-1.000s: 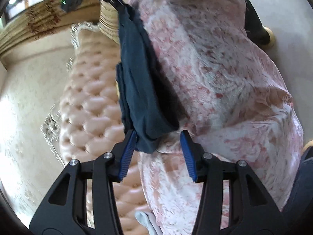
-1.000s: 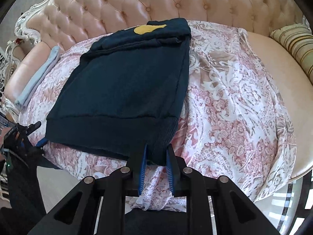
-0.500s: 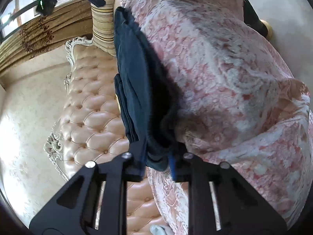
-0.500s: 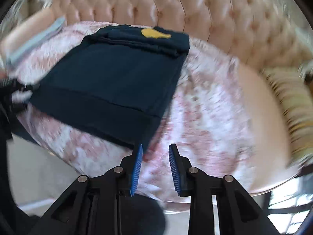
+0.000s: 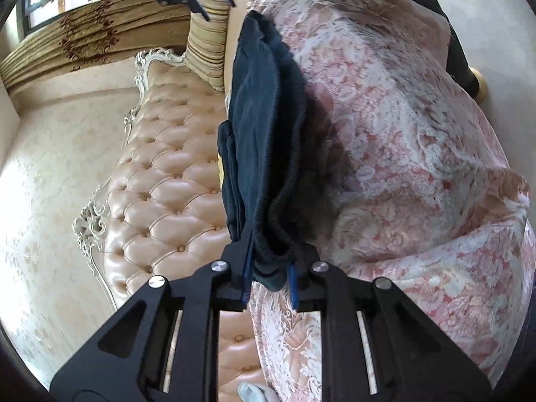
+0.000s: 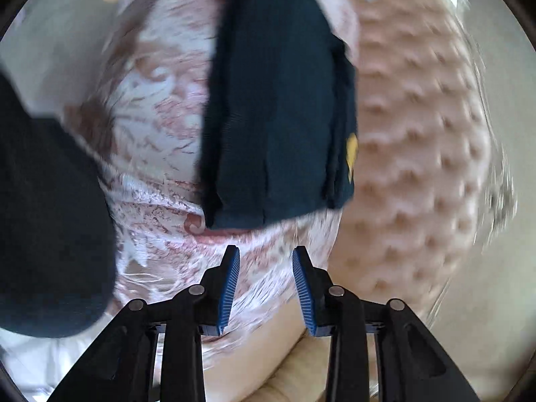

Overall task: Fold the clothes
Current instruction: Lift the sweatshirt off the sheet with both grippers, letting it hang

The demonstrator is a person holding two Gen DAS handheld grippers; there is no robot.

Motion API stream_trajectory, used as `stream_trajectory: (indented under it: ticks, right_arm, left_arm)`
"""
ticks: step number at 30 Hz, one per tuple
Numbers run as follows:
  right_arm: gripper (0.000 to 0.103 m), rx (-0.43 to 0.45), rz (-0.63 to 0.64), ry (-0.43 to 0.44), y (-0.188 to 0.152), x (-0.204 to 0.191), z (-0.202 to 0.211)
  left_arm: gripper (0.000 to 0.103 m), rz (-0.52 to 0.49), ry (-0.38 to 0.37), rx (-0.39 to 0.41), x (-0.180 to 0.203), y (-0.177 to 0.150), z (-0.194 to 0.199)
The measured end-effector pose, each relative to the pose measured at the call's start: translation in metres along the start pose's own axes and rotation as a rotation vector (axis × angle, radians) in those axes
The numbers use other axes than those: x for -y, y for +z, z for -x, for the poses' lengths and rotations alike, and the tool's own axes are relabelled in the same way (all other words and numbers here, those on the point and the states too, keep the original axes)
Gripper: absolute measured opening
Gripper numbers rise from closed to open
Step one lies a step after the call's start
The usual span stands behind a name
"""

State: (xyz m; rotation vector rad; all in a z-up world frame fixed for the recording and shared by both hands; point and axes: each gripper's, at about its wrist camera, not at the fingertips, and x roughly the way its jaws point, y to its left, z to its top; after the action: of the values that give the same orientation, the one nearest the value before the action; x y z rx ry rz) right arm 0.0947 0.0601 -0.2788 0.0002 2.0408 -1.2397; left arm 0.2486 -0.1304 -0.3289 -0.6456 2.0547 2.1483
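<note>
A dark navy garment (image 5: 268, 140) with a small yellow print lies folded on the pink-and-white lace cover (image 5: 402, 134) of a sofa. My left gripper (image 5: 269, 268) is shut on the garment's near ribbed corner, and the cloth bunches between its blue pads. In the blurred right wrist view the same garment (image 6: 278, 100) lies ahead, with the yellow print (image 6: 351, 150) at its right edge. My right gripper (image 6: 266, 268) hangs just short of the garment's near edge. Its jaws are opening, and only the lace cover shows between them.
A tufted peach sofa back (image 5: 167, 194) with a carved white frame runs along the left. A striped cushion (image 5: 207, 40) rests at the far end. A dark sleeve or trouser leg (image 6: 47, 221) fills the lower left of the right wrist view. A pale blue cloth (image 5: 254, 392) peeks in below.
My left gripper closed on the garment's corner and lifted it slightly. My right gripper let go of the hem, swung sideways with a strong roll, and its jaws spread apart.
</note>
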Motion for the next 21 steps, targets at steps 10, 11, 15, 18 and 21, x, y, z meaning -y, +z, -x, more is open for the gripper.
stream_trajectory:
  ticks: [10,11,15,18,21]
  right_arm:
    - [0.042,0.077,0.315,0.006,-0.004,-0.029,-0.026]
    - [0.048,0.084,0.327,-0.002,-0.002,-0.030,-0.025]
    - [0.056,0.116,0.453,-0.025,-0.004,-0.040,-0.023]
    - [0.056,0.140,0.552,-0.050,-0.010,-0.048,-0.025]
    - [0.056,0.164,0.538,-0.081,-0.007,-0.043,-0.027]
  left_arm:
    - [0.019,0.001,-0.014,0.000,0.000,-0.001,-0.001]
    - [0.019,0.001,-0.015,-0.001,0.001,-0.001,-0.001]
    - [0.019,-0.005,-0.016,-0.006,0.003,0.000,0.001]
    - [0.019,-0.001,-0.019,-0.007,0.004,0.000,0.002]
    - [0.019,0.007,-0.022,-0.012,0.003,0.001,0.001]
